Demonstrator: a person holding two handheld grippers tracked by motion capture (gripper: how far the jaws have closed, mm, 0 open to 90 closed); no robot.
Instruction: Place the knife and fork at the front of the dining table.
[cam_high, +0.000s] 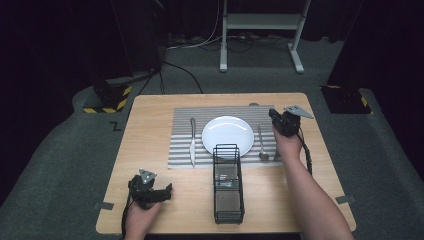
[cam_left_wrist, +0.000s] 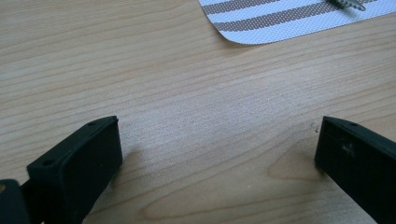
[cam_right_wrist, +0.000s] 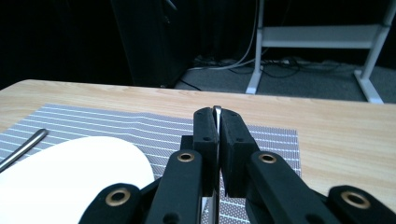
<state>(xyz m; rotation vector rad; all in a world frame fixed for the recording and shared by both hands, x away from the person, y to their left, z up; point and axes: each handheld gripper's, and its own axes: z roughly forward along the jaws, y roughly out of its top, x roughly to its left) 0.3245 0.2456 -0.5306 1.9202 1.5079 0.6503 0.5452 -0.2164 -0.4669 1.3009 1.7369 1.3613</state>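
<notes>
While your left claw (cam_high: 167, 192) rests open near the desk's (cam_high: 150, 130) near left corner, your right claw (cam_right_wrist: 218, 135) clamps a thin metal utensil (cam_right_wrist: 217, 112) over the placemat's (cam_right_wrist: 271, 135) right edge.

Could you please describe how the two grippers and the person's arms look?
Both grippers, left and right, are black, each topped by a grey three-cornered plate. A black cable trails from each. The jaws are blocky black pads with small holes; brass-ringed pivots show on the right one. The forearms are bare, without sleeves.
</notes>
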